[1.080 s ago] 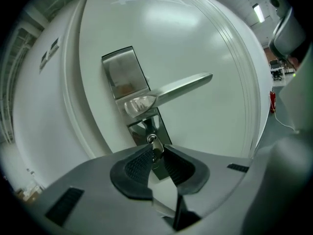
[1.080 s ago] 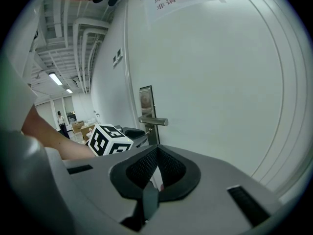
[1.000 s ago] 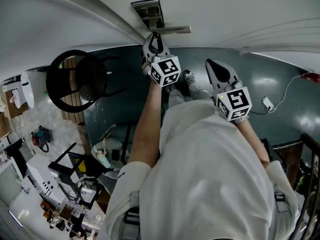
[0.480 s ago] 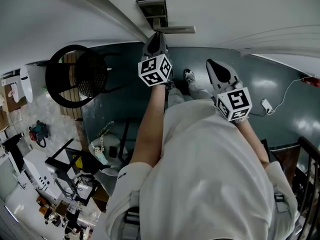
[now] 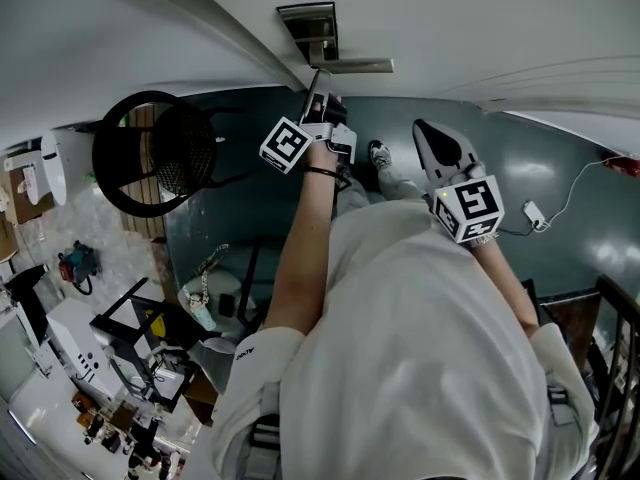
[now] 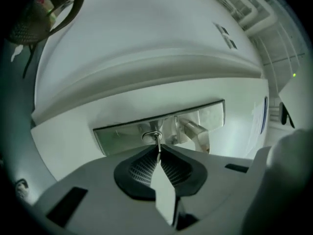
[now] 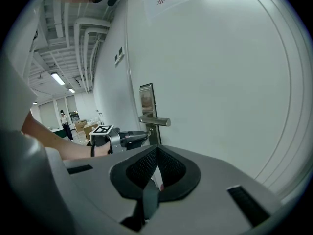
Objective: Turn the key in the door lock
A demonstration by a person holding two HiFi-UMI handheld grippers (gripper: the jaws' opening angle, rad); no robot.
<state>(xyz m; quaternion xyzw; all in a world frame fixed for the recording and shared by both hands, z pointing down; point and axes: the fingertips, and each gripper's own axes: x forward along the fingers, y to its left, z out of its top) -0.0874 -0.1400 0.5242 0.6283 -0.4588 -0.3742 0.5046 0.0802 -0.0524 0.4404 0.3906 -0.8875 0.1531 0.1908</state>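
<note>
The left gripper (image 6: 157, 151) is clamped on the small silvery metal key (image 6: 157, 140). Its jaws have just been closing, and now they stand narrow, with the key's thin bow pinched between the black ribbed rubber pads (image 6: 142, 168). The key sticks straight out past the jaw tips and appears to sit in the keyhole, though its blade is too small to make out. Directly beyond the tips lies the long rectangular brushed-steel lock plate (image 6: 122, 133), glossy and reflective, set into the smooth white door (image 6: 146, 58). Just beside the key on that plate, a squared metal lever handle (image 6: 195, 131) juts toward the gripper. The gripper body around the pads is matt grey plastic.

The right gripper (image 7: 156, 155) hangs well apart from the lock, to the side of the left one. Its ribbed black pads are drawn together with nothing between them, and it points at the plain door face.
</note>
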